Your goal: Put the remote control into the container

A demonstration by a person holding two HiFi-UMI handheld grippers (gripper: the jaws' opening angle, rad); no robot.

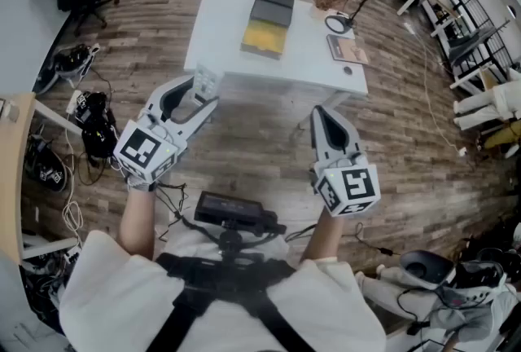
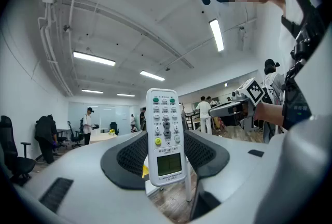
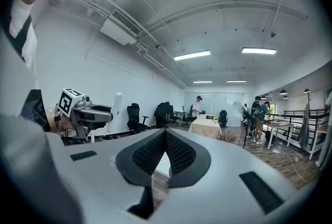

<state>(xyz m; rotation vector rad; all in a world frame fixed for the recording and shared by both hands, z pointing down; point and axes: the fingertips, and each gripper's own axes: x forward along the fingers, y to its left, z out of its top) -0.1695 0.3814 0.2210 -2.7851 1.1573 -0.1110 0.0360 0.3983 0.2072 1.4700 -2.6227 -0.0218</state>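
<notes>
above the wooden floor [image 1: 260, 148], short of the worktop's near edge, the left tool [image 1: 206, 93] has its jaws partly spread and clamped on the remote control [image 2: 165, 137], which stands upright between the pads. beside it, the right tool [image 3: 165, 139] has its jaws closed tip to tip, empty. farther off, the container [image 1: 269, 20] sits on the white worktop [image 1: 224, 28] against its far edge, well apart from the remote control.

White remote control [image 2: 165, 135] stands upright, clamped in the left hand-held gripper [image 2: 165, 154]; container [image 1: 271, 22] sits on the table [image 1: 220, 28].
</notes>
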